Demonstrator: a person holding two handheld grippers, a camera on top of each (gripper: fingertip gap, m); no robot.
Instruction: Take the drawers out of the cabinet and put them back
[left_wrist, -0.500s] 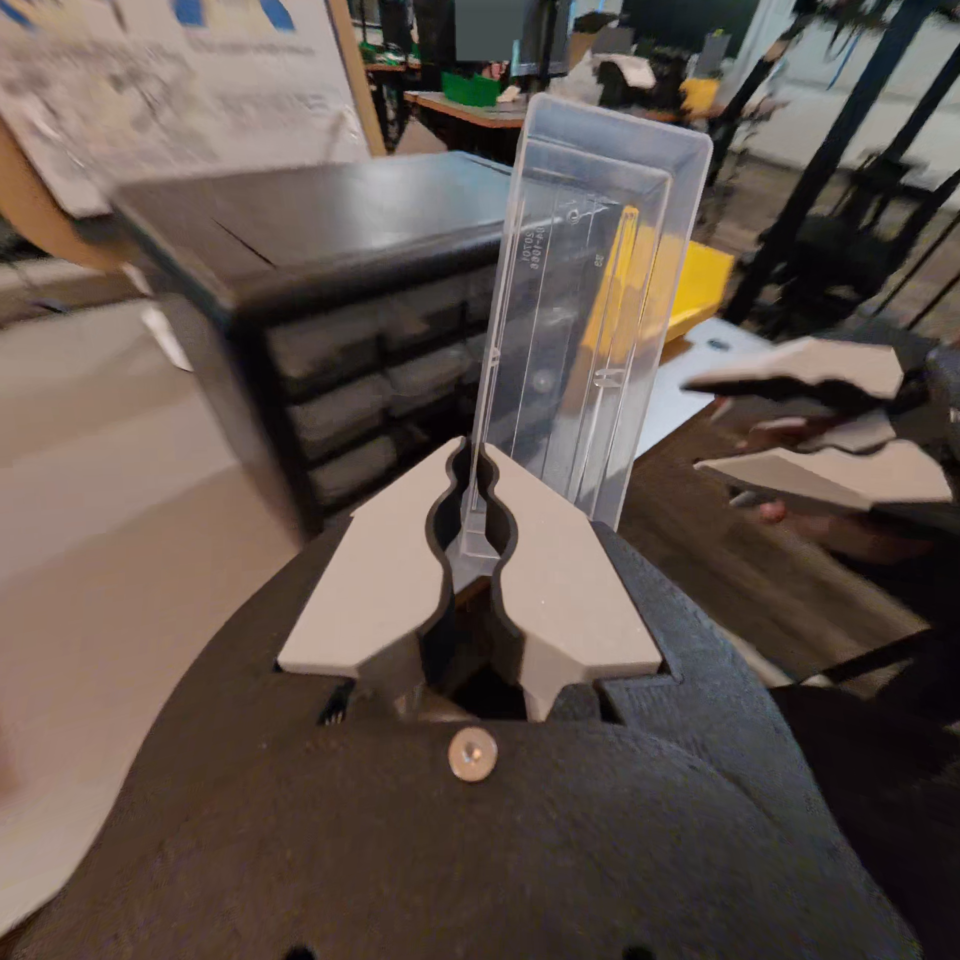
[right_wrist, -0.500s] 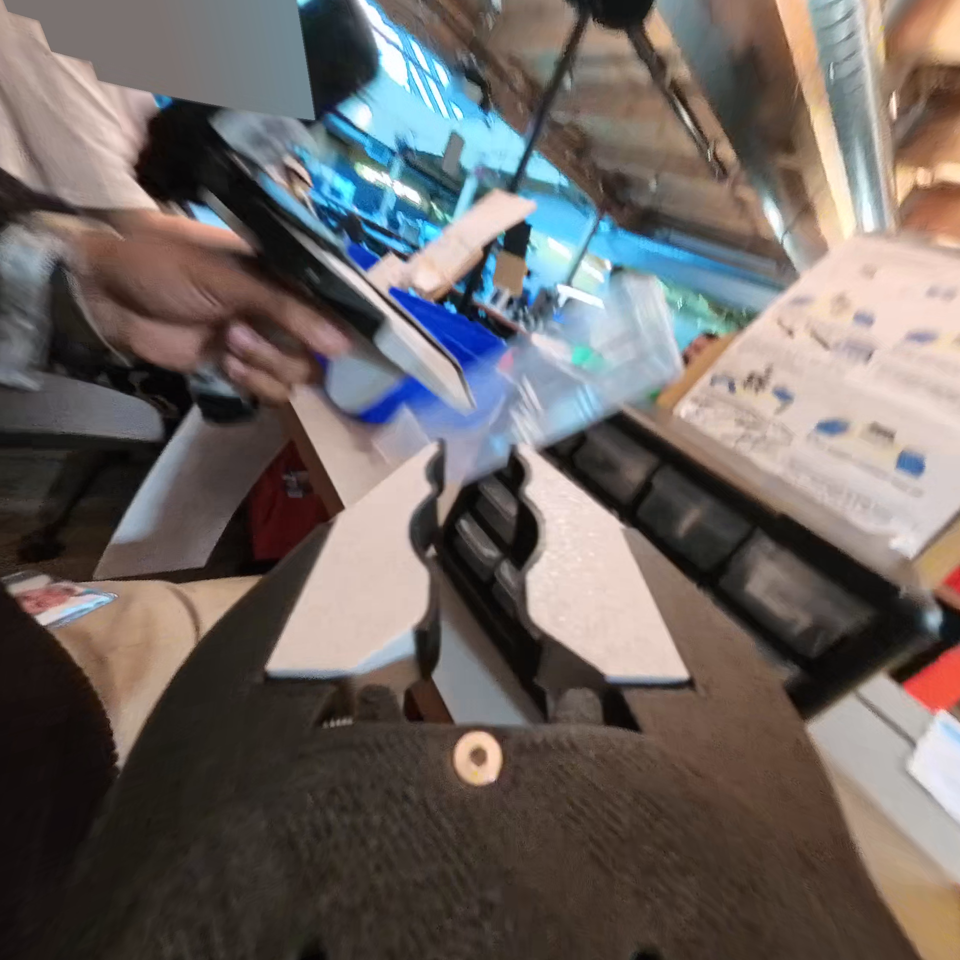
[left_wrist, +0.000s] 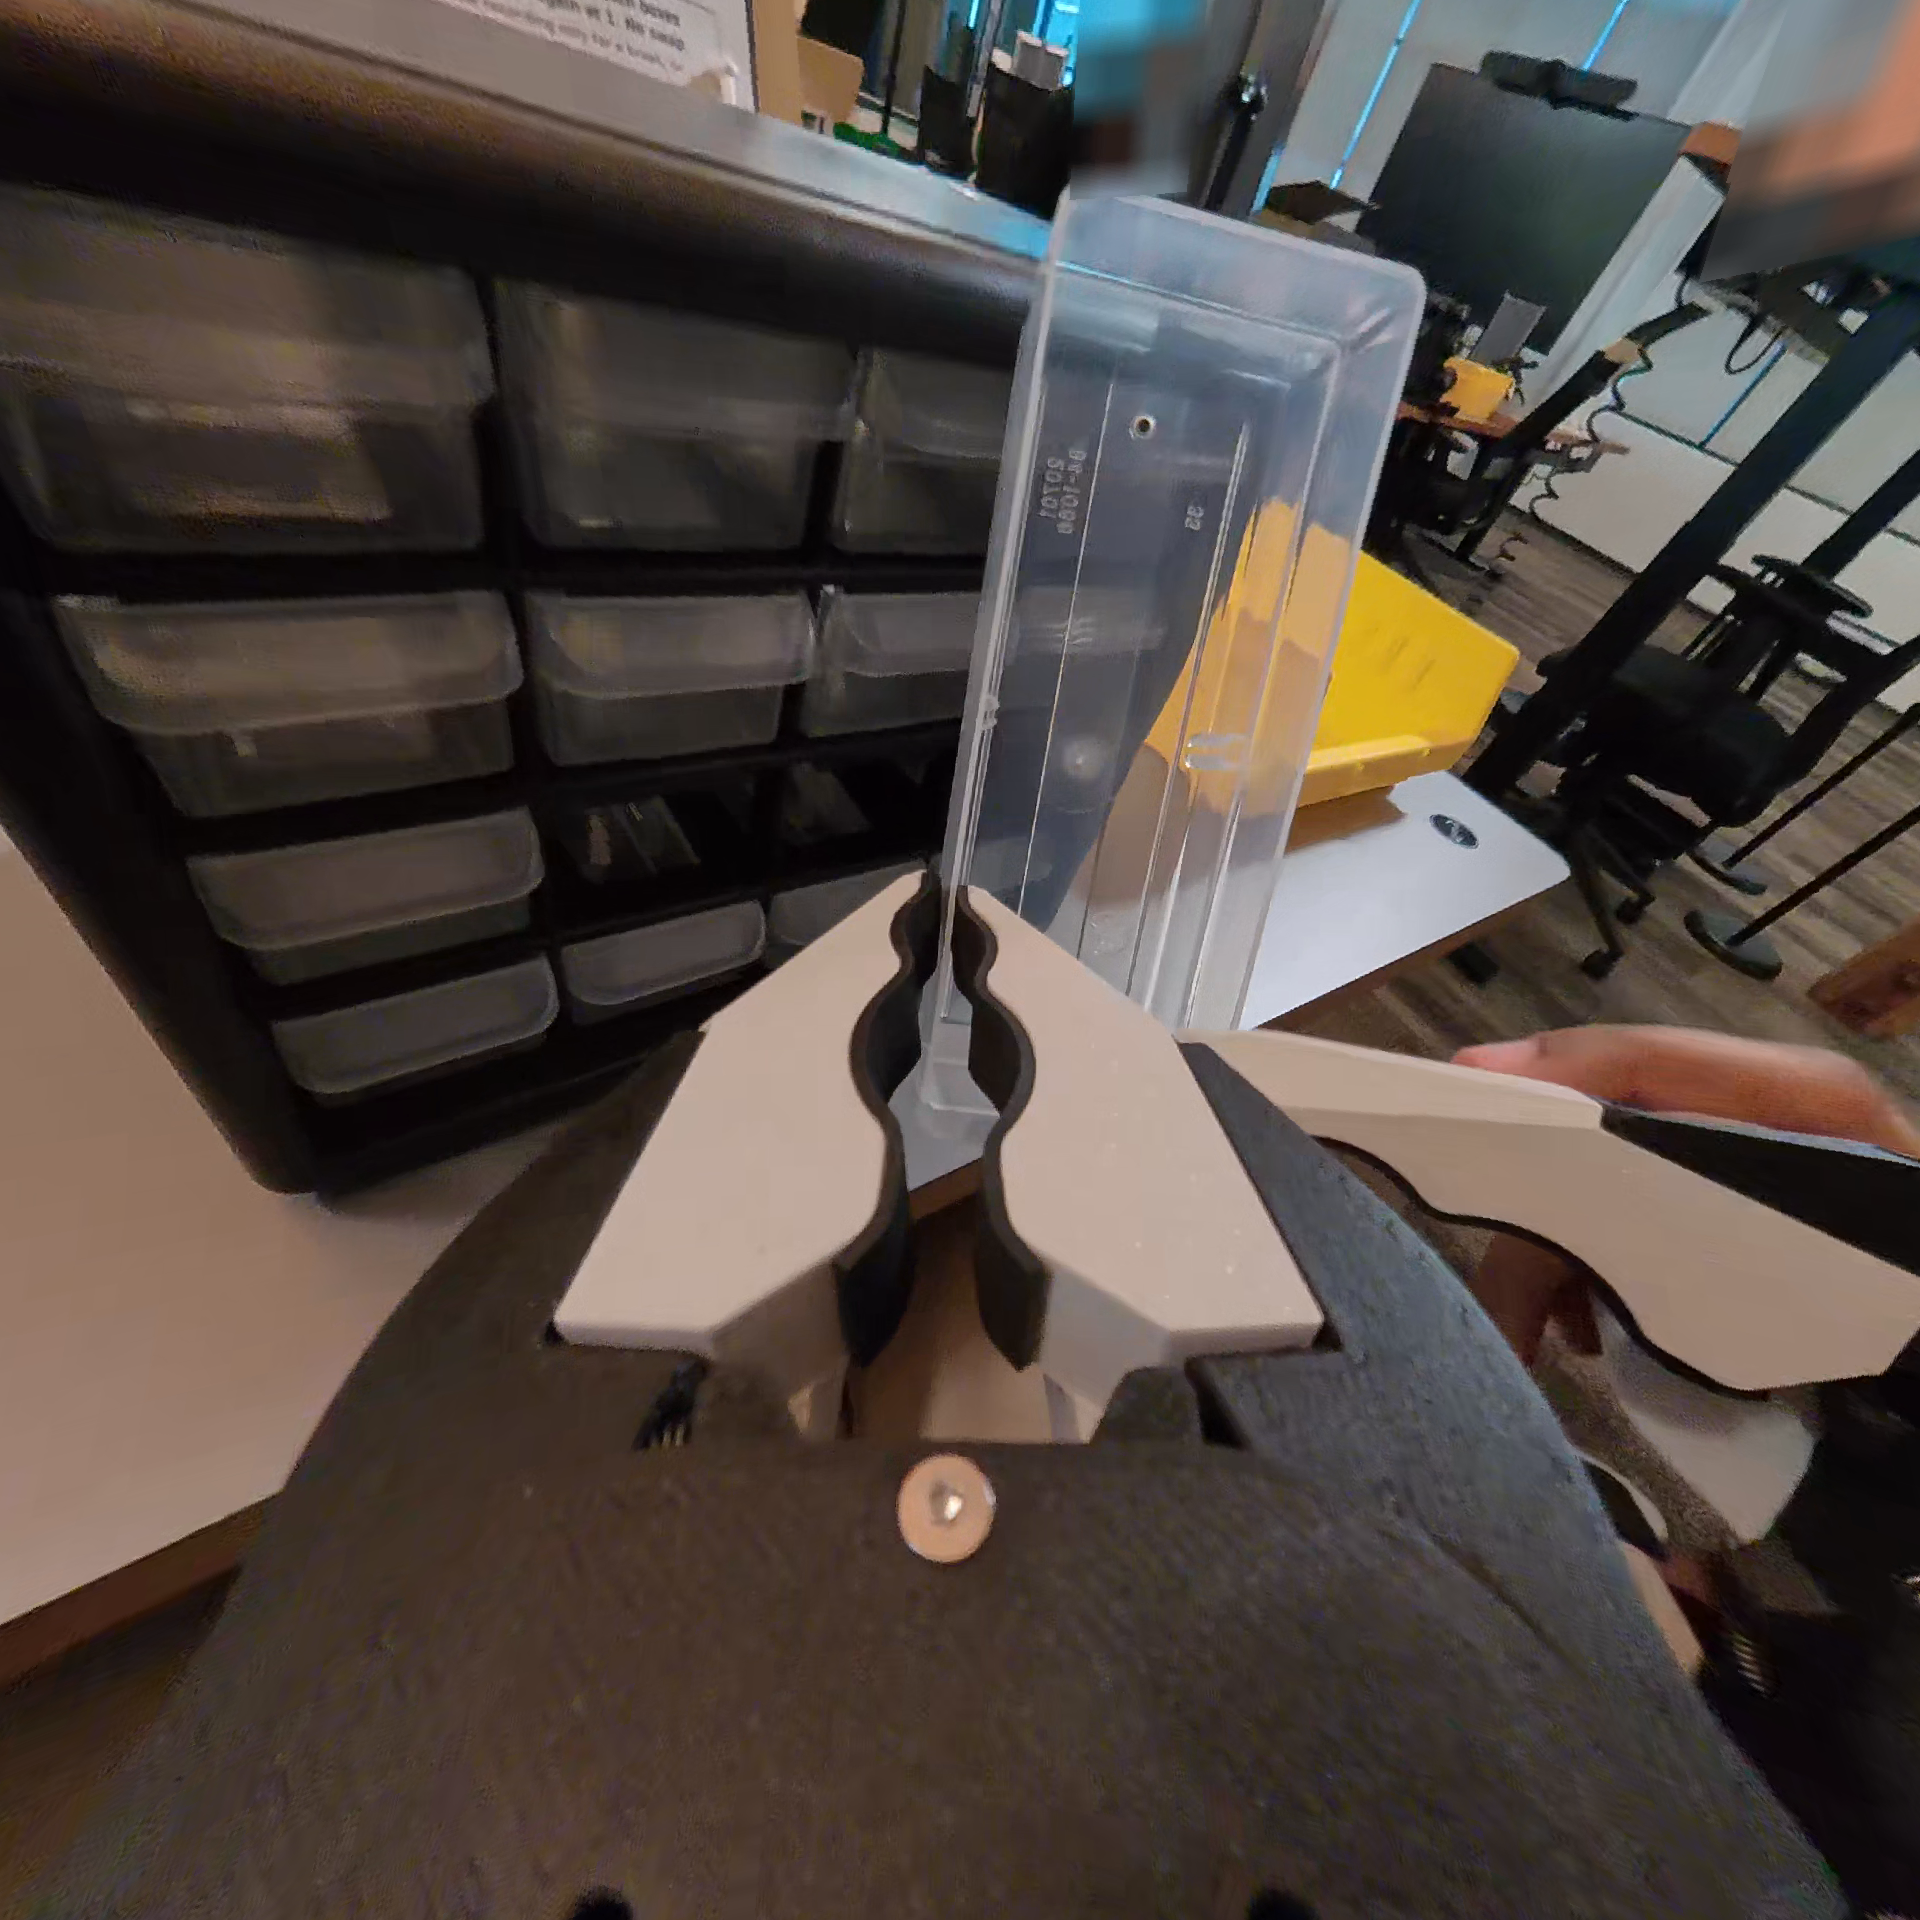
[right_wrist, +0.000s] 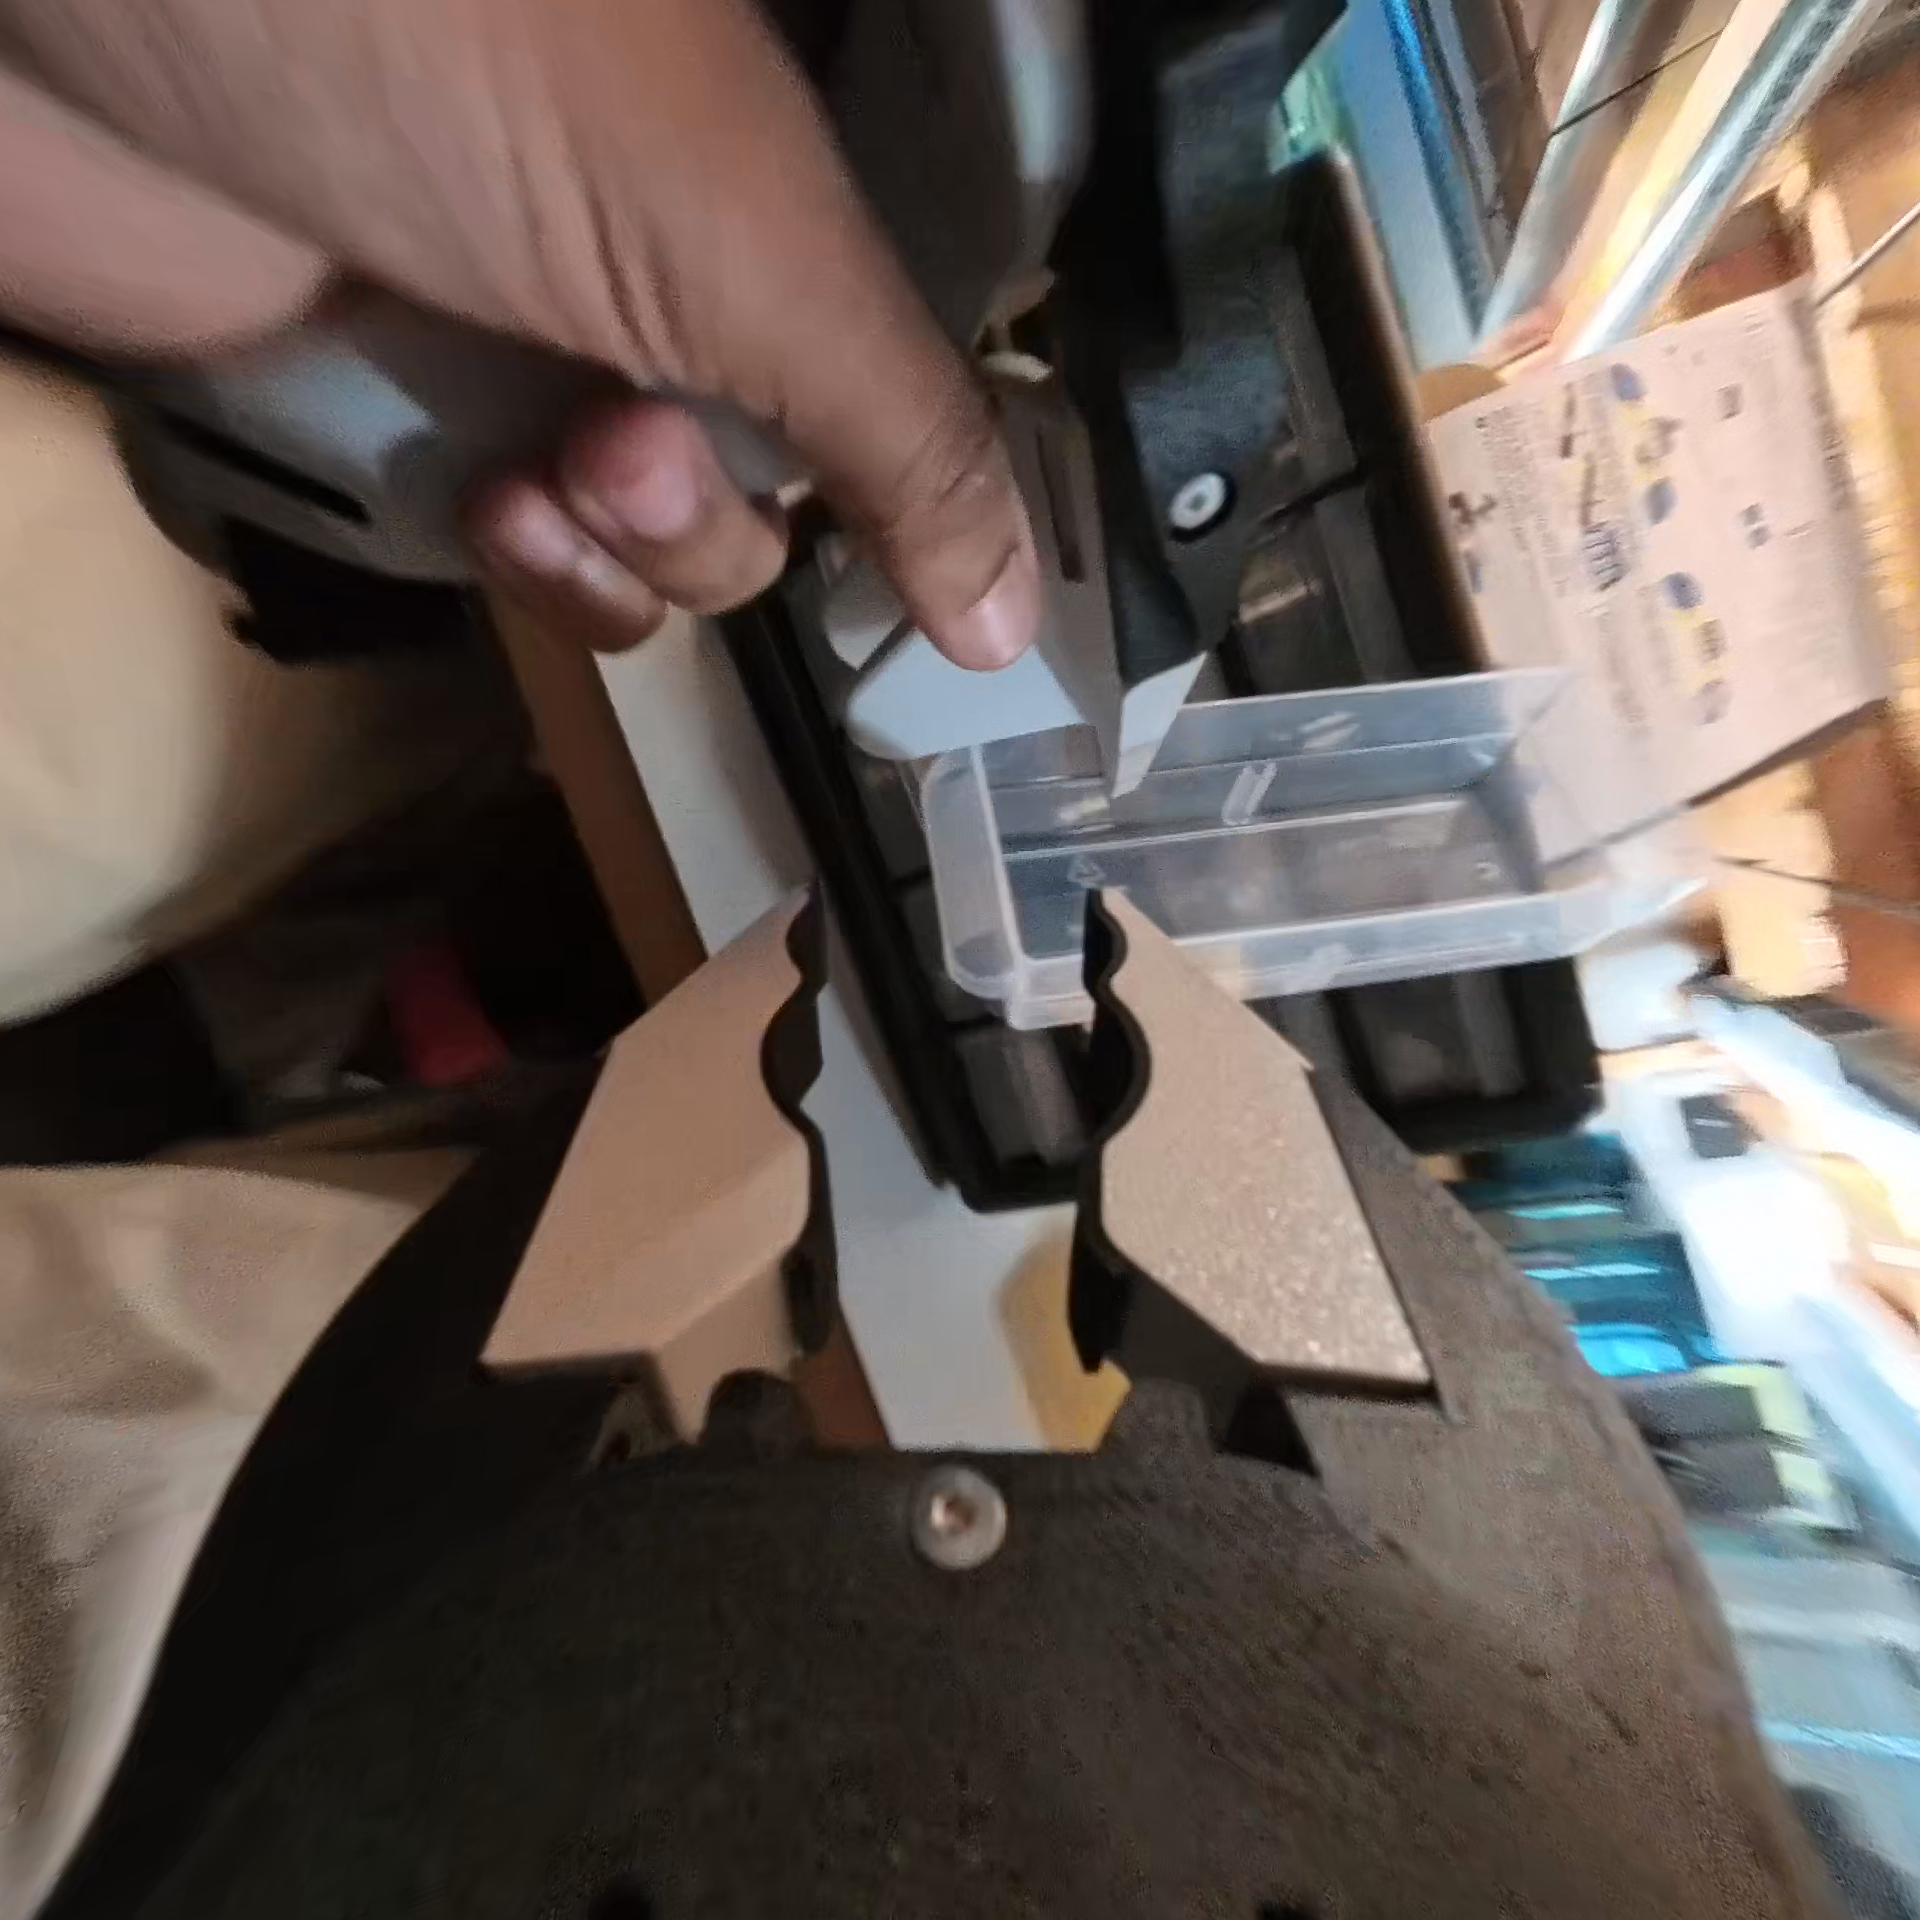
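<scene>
Drawer (left_wrist: 1174, 623): clear rigid plastic, oblong, in left tool (left_wrist: 948, 914).

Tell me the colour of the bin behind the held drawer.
Yellow: the bin shows best in the left wrist view, partly seen through the clear drawer.

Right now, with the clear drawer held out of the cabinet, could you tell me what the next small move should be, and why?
Probably turn the clear drawer level and line it up with the empty slot in the cabinet. The left gripper pinches one wall, so it stands on end; the right gripper is open nearby and could steady it.
</scene>
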